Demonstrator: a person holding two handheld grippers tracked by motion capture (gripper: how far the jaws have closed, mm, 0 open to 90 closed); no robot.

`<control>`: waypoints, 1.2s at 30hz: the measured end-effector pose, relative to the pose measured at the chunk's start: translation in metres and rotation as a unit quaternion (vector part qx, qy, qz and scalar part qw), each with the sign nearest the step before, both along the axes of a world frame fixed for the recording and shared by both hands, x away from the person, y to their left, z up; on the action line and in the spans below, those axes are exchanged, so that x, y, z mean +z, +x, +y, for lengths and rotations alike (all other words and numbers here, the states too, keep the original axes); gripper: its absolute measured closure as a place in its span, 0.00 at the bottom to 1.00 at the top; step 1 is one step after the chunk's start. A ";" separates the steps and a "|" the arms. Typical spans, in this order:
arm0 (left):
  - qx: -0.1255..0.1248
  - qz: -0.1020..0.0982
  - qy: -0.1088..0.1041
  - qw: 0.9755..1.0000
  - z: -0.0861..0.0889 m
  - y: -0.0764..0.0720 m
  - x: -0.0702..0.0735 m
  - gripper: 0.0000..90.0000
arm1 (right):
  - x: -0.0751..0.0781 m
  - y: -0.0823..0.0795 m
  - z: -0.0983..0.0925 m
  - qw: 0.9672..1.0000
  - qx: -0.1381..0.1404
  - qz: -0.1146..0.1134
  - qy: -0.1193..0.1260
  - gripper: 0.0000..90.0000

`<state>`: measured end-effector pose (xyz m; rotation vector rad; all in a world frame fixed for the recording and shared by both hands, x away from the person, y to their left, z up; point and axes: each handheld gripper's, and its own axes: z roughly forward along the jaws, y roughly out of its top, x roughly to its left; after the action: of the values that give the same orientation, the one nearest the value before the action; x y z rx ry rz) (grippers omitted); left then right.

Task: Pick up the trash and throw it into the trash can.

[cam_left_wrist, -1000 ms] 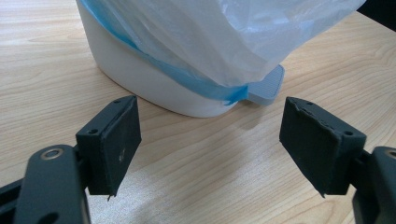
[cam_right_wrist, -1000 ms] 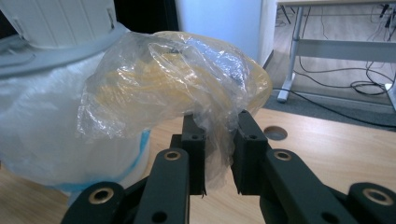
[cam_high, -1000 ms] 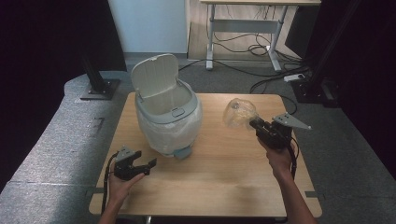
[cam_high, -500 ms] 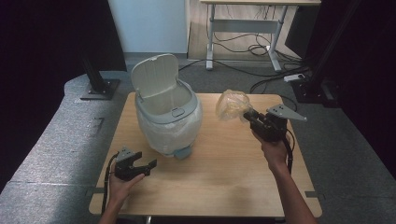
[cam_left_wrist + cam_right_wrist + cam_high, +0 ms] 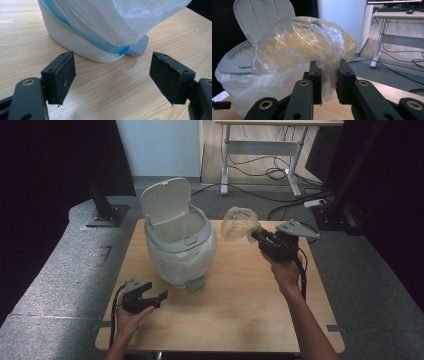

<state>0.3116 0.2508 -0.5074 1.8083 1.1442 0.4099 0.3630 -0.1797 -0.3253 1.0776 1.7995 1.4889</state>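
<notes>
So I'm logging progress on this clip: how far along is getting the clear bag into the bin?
Done: the bin stands on the table with its lid up and a white liner fitted. In hand: the right gripper is shut on the crumpled clear plastic bag, held in the air beside the bin, not yet over its mouth. The left gripper rests open by the pedal. Left: carry over, drop, probably close the lid.

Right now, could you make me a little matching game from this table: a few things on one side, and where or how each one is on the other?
Things:
1. bin lid
2. clear bag
3. left gripper
4. pedal

States:
A. pinched between shut fingers, held above the table
B. flipped up, open
C. sticks out at the bin's foot
D. fingers apart, nothing between them

Pairs: 1-B, 2-A, 3-D, 4-C
</notes>
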 end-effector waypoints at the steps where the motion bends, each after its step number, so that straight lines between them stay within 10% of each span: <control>1: 0.001 -0.001 -0.001 1.000 0.000 0.000 0.000 0.23 | 0.001 0.001 0.002 1.000 0.002 0.000 0.001 0.86; 36: -0.001 0.000 -0.018 1.000 0.001 -0.001 0.000 0.23 | 0.021 0.033 0.062 0.999 0.036 -0.003 -0.003 0.85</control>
<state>0.3111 0.2522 -0.5071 1.7793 1.1427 0.3856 0.3958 -0.1173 -0.3039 1.0155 1.8555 1.5252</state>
